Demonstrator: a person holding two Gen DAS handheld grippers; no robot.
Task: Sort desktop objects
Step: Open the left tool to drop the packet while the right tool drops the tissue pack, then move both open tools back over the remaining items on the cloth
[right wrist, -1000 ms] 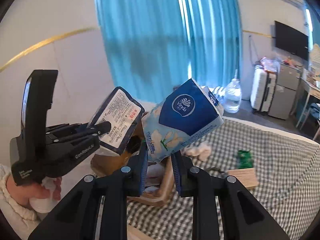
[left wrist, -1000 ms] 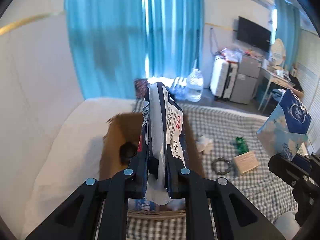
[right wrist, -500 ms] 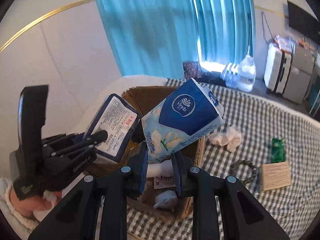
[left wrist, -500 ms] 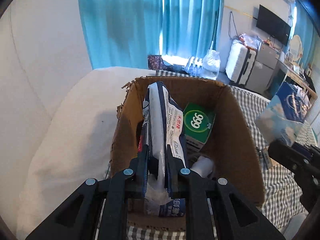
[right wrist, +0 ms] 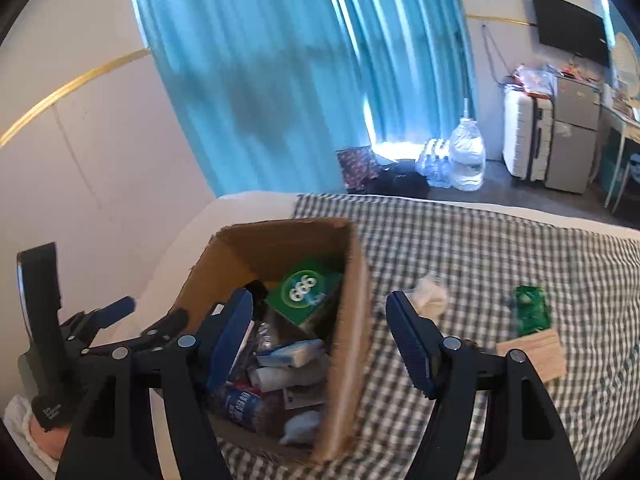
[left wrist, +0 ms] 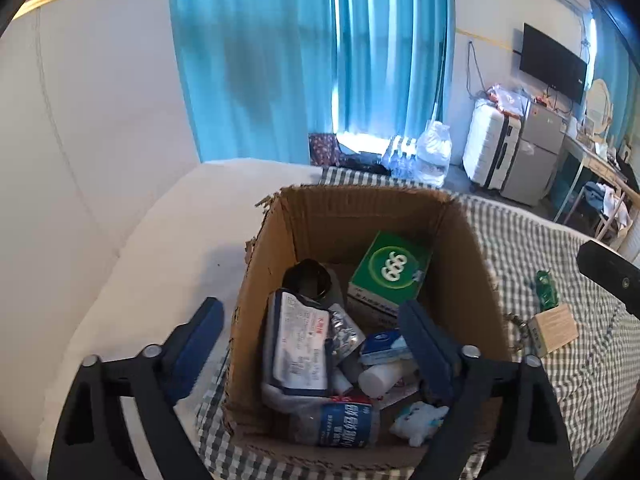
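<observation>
Both tissue packs have dropped into the cardboard box (left wrist: 460,248) (claws just opened): left claw (left wrist: 310,344) and right claw (right wrist: 320,338) gape empty.

Lived-in bedroom of a home, shown by a bed under a checked cover (right wrist: 500,248), long blue curtains (left wrist: 312,60), a wall-mounted television (left wrist: 554,63), a white suitcase (left wrist: 492,146) and bottled water (right wrist: 466,156) on the floor.
</observation>
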